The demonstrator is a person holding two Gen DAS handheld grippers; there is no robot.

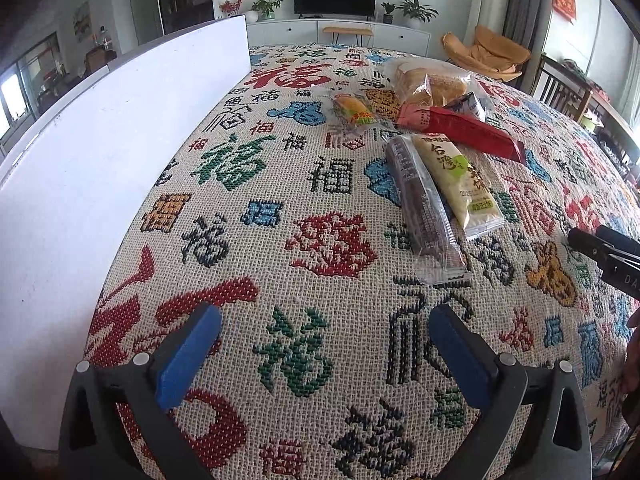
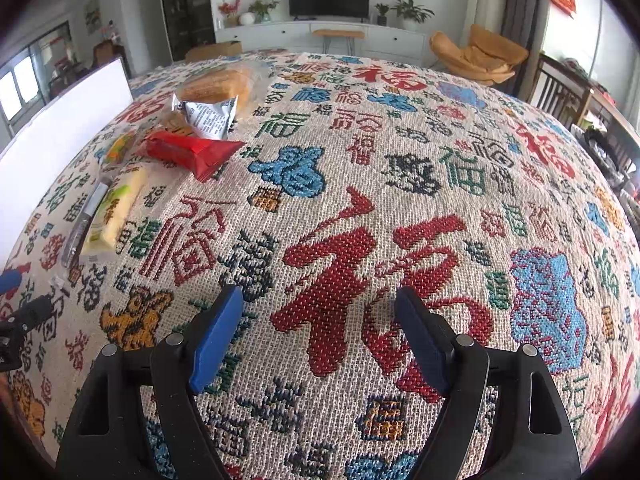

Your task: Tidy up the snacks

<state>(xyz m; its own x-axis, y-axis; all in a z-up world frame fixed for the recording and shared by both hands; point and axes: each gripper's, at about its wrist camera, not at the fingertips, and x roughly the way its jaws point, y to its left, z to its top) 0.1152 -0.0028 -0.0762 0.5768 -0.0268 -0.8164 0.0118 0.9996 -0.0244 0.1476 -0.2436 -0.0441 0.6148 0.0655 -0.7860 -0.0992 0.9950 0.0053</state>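
Several wrapped snacks lie on a patterned tablecloth. Nearest my left gripper are a dark long bar and a pale yellow pack side by side. Behind them lie a red pack, a small yellow-green candy pack, a silver pouch and a clear bag of bread. The left gripper stands open over bare cloth, short of the bars. In the right wrist view my right gripper is open and empty over the cloth, with the red pack, silver pouch, bread bag and yellow pack far to its left.
A white box with a tall flat wall stands along the table's left side, also seen as the white box in the right wrist view. The right gripper's black tip shows at the left view's right edge. Wooden chairs stand beyond the table's right side.
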